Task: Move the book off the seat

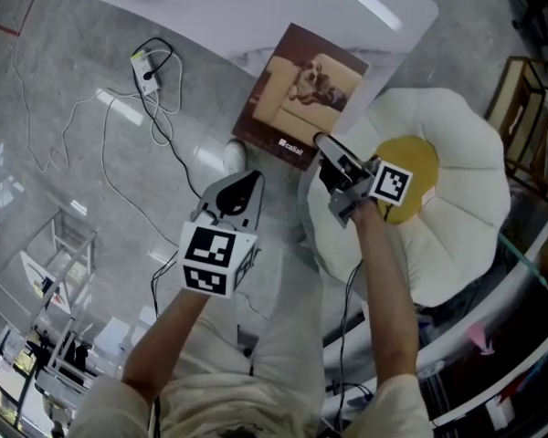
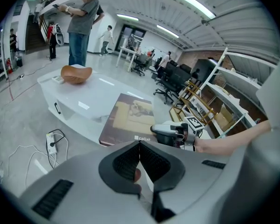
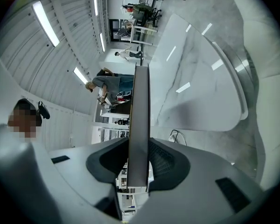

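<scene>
Head view shows the brown hardcover book with a sofa picture [image 1: 301, 94] at upper centre, off the white cushioned seat [image 1: 457, 235] at right, over the edge of the white table [image 1: 256, 7]. The right gripper [image 1: 327, 153] has its fingers [image 3: 165, 160] clamped on the book's near corner; the left gripper [image 1: 245, 182] is closed and empty. Grip firmly, since a corner hold may let the book swing, and lower it flat.

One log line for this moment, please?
right gripper: shut on book | left gripper: shut, empty | book: beside seat, at table edge
</scene>
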A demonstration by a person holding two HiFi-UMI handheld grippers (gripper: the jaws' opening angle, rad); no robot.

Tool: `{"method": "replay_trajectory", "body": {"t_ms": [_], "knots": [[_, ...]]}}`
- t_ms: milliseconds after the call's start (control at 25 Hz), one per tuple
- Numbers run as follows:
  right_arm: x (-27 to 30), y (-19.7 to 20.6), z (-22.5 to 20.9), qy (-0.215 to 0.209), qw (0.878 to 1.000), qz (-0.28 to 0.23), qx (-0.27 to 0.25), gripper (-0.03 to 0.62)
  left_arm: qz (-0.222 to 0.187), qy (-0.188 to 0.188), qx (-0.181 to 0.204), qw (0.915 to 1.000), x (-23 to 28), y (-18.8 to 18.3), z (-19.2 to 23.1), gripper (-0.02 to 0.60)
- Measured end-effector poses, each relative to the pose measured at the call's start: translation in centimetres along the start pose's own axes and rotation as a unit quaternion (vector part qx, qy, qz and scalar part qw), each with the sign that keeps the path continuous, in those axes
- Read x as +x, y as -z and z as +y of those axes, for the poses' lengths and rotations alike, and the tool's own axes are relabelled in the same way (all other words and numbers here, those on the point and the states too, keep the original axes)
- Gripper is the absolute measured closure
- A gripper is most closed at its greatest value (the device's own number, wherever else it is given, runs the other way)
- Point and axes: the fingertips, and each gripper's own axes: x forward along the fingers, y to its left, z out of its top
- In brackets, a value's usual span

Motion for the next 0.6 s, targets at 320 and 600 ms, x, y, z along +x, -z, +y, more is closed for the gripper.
{"method": "replay_trajectory", "body": {"t_ms": [320,600], "knots": [[6.2,-1.8,0.4,0.008,1.0,-0.008,0.005,0.457,0.004,0.0,-0.019,0.9998,0.8,-2.1,4.0,0.569],[11.7,-2.6,-1.4,0.036,0.999,0.006,0.011,0.457,0.007,0.0,-0.035,0.9994,1.9,-3.6,8.2,0.569]]}}
